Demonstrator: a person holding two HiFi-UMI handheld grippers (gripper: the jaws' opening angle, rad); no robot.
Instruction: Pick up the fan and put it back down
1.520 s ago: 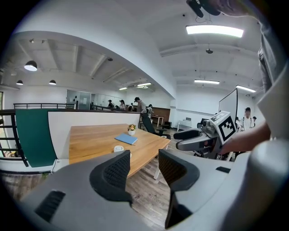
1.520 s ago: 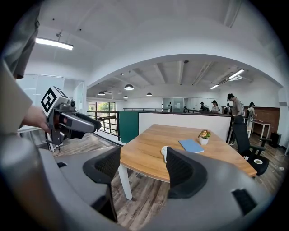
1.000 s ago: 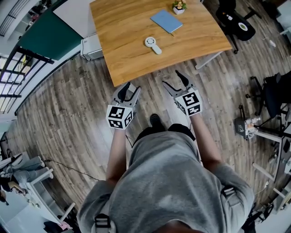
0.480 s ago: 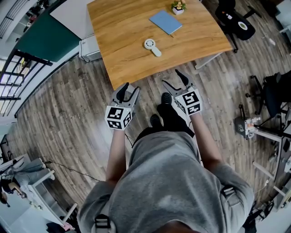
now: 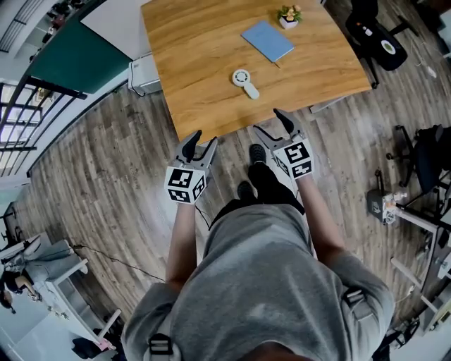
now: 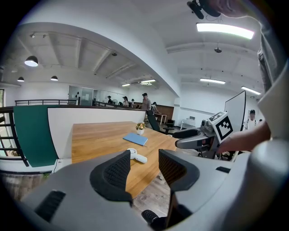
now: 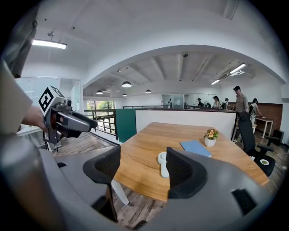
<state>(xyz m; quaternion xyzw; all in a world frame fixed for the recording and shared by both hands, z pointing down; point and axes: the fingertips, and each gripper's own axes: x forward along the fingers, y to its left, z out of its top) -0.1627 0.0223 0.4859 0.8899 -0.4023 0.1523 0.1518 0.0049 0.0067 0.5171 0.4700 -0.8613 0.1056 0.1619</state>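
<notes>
A small white hand-held fan [image 5: 245,81] lies flat on the wooden table [image 5: 197,49], near its front half. My left gripper [image 5: 203,139] hovers open just short of the table's front edge, with nothing between its jaws. My right gripper [image 5: 269,121] is open and empty too, its tips at the table's edge, below the fan. In the left gripper view the fan [image 6: 135,155] shows beyond the open jaws of the left gripper [image 6: 143,158]. In the right gripper view the fan [image 7: 162,164] lies ahead between the spread jaws of the right gripper [image 7: 142,158].
A blue notebook [image 5: 267,40] and a small potted plant [image 5: 289,15] lie farther back on the table. A black office chair [image 5: 377,35] stands at the right, a white box [image 5: 144,70] by the table's left corner. Metal stands [image 5: 394,208] crowd the floor at the right.
I have stepped toward the table: both grippers have moved forward to its front edge, still open and empty. The fan lies where it was.
</notes>
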